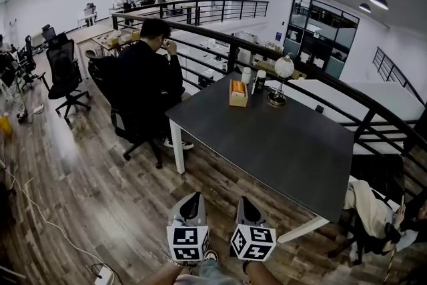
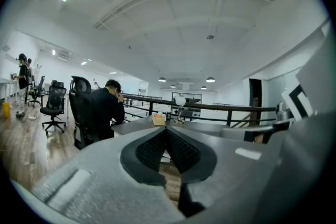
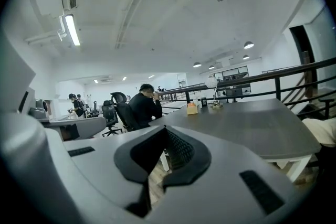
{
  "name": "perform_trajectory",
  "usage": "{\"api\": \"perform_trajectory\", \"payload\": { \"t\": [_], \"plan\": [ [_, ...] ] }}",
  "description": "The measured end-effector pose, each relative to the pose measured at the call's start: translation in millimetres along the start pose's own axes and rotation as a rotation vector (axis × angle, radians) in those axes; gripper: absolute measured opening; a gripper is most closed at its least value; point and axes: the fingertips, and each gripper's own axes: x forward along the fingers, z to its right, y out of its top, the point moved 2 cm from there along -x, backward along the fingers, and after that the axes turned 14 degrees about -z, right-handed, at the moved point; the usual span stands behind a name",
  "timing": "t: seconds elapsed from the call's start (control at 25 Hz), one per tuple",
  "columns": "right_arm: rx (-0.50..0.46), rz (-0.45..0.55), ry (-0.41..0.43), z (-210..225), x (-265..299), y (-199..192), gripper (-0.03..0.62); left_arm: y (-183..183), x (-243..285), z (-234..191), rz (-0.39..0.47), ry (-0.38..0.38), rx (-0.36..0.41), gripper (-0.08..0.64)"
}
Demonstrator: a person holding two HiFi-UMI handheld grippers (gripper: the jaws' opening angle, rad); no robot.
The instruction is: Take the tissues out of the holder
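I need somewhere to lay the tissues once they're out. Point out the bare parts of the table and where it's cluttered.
Bare: the whole near stretch of the dark table, from the tissue holder to the near edge. Crowded: the far end, where the holder, a white bottle, a dark bottle and a globe on a stand cluster.

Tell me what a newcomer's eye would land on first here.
The dark table fills the middle, the wooden tissue holder near its far edge. A person in black sits at its far left corner. The left gripper and right gripper hang short of the table, fingers shut, empty.
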Motion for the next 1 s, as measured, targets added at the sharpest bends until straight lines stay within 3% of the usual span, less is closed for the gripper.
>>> {"api": "perform_trajectory", "payload": {
  "t": [0.52,1.0],
  "plan": [
    [0.025,0.013,0.022,50,68,57,0.004,37,90,9,-0.029,0.024,0.050,0.008],
    [0.030,-0.023,0.034,73,127,74,0.003,49,151,-5,-0.057,0.040,0.040,0.008]
  ]
}}
